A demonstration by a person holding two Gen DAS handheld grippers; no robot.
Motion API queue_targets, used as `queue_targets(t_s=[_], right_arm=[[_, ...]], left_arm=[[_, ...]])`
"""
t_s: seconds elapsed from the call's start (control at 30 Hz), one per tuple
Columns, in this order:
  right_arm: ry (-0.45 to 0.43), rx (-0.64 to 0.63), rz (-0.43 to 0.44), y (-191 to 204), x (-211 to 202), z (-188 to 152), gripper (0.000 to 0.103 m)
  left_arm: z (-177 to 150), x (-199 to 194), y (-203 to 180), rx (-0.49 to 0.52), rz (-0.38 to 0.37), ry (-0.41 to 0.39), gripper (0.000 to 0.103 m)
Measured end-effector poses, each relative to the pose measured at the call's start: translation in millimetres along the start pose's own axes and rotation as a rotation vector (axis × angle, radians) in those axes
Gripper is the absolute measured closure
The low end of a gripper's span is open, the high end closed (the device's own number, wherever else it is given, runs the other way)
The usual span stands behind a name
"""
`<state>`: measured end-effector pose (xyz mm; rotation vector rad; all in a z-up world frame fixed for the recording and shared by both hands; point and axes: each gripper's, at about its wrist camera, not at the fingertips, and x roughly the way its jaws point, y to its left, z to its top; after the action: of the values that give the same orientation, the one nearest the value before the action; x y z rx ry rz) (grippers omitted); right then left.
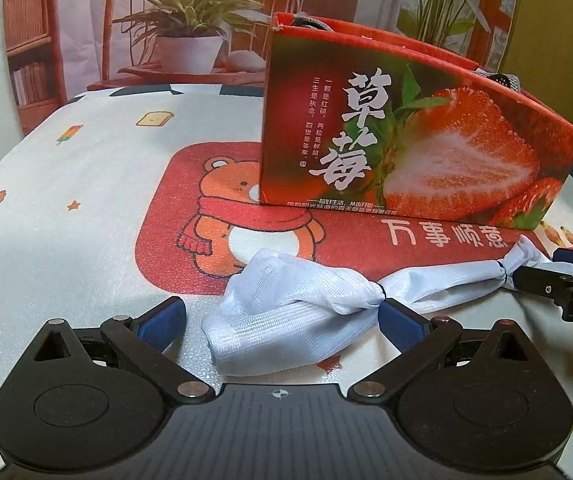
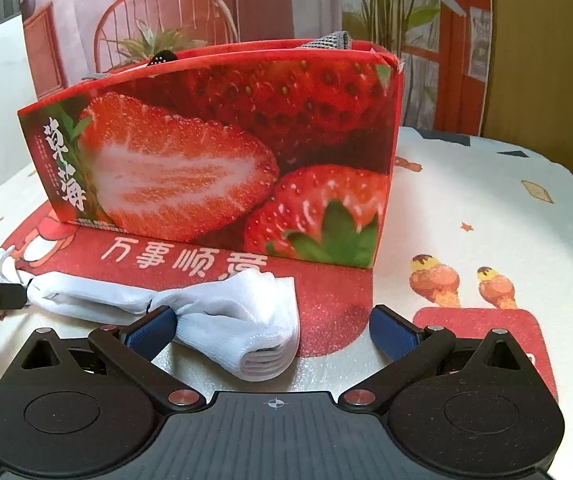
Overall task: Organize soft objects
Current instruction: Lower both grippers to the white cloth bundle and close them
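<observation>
A white mesh bundle (image 1: 286, 320) lies on the surface (image 1: 86, 184), just in front of the strawberry-printed box (image 1: 406, 140), which stands upright on a red bear-and-lettering panel (image 1: 174, 208) printed on the cloth. The bundle is long and limp, cinched at two places by thin dark ties into a plump folded end, a narrower middle run and a small flared tail.

The left gripper (image 1: 282, 316) has its jaws spread wide, the plump end resting between them and one blue pad touching the cinch. In the right wrist view the right gripper (image 2: 274, 328) is likewise released, jaws apart, with a folded, layered end of the fabric between them and its left pad against a knot. At the far right of the left view another dark gripper sits by the tail, but whether it grips the cloth cannot be told.

The bundle looks very light, soft and slack; it should sag and unfold if lifted by one loose layer, and the fine mesh may snag or slip on the pads. The surest hold is judged to be at a tied cinch, where the layers are gathered tight, or across the thick folded end. The open-topped box seems the likely place for it, with grey and dark fabric already showing at its rim (image 2: 326, 42).
</observation>
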<state>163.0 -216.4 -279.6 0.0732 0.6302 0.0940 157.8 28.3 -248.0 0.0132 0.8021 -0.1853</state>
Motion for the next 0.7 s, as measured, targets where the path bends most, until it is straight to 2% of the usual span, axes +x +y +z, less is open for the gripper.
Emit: queue_targets(t_s=[0.37,0.53,0.6,0.7], right_arm=[[0.009,-0.024,-0.016,3,3,1,0.0],[0.015,-0.032,-0.012,4,3,1,0.0],[0.014,-0.033,-0.003,3,2,1,0.0],[0.012,-0.046,0.033,4,1,0,0.001]], left_arm=[[-1,1,0,0.009,0.0,-0.004,0.0],[-3,-4,8,-0.038,-0.038,-0.019,0.0],[-3,-6,10,-0.059,-0.055,-0.027,0.002],[-5,-9,9,-0.053,-0.043,-0.038,0.015]])
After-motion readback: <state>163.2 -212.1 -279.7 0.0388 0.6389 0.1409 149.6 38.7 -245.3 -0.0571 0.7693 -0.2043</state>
